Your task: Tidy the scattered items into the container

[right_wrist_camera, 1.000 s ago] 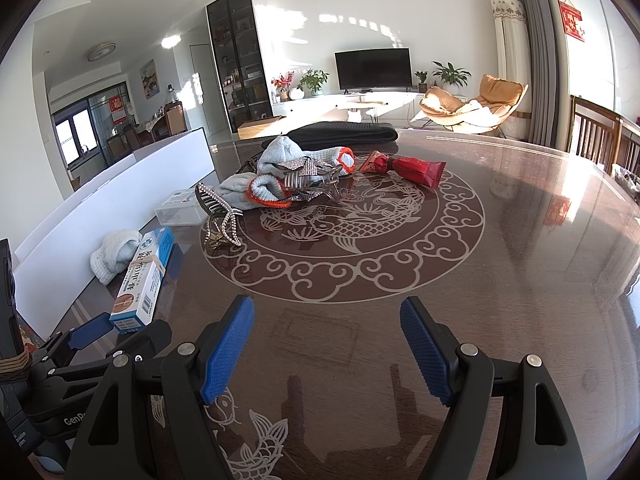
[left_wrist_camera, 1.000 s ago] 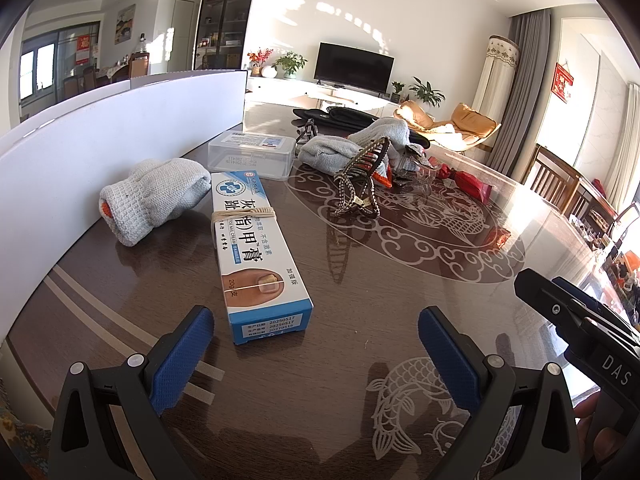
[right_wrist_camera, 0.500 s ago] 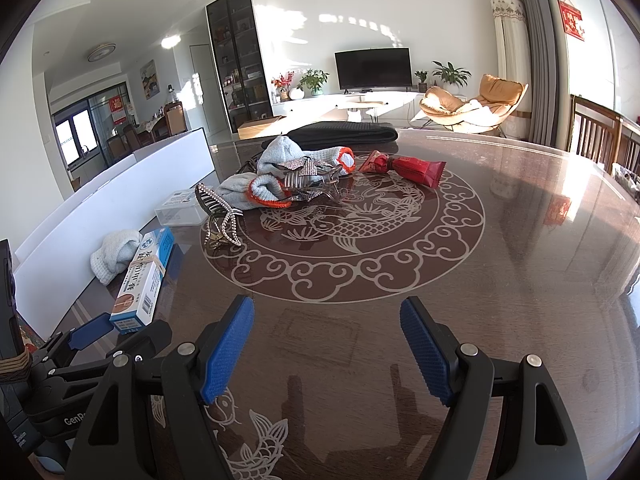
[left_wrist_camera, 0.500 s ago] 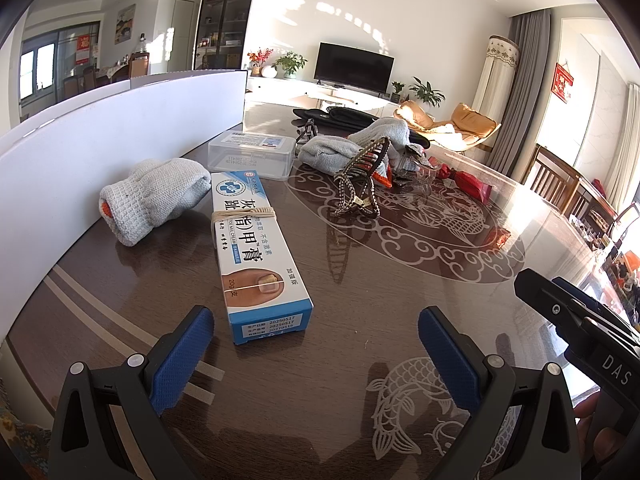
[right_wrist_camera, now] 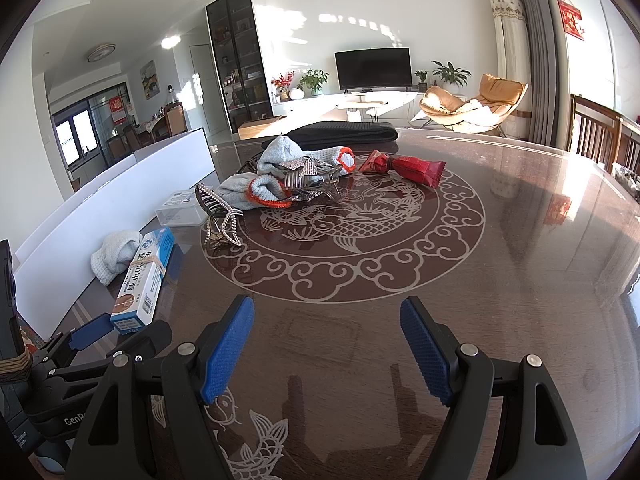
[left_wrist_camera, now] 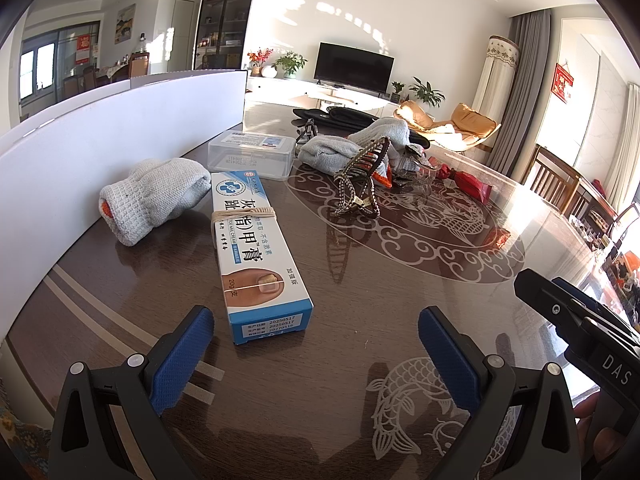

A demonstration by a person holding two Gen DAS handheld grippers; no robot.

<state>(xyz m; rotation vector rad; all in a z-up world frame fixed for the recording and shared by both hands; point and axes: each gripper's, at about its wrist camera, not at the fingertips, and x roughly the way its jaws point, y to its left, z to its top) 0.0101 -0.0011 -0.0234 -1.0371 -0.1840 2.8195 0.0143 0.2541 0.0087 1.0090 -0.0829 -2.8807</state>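
Note:
My left gripper [left_wrist_camera: 316, 354] hovers open just short of a blue-and-white nail cream box [left_wrist_camera: 256, 248] lying on the dark table. A rolled grey glove [left_wrist_camera: 154, 198] rests left of the box. Behind it stands a clear lidded plastic container [left_wrist_camera: 252, 154]. A rhinestone hair claw [left_wrist_camera: 360, 182] sits on the round pattern. Further back lie grey gloves with orange cuffs [right_wrist_camera: 276, 184], more hair clips [right_wrist_camera: 310, 182] and red snack packets [right_wrist_camera: 408, 166]. My right gripper [right_wrist_camera: 326, 350] is open over bare table, with nothing between its fingers. The left gripper [right_wrist_camera: 92, 332] shows at the right wrist view's lower left.
A long white board [left_wrist_camera: 100, 128] stands upright along the table's left side. A black folded item [right_wrist_camera: 344, 134] lies at the far edge. Wooden chairs [right_wrist_camera: 600, 136] stand to the right. The glossy table [right_wrist_camera: 520, 260] carries a dragon-and-fish pattern.

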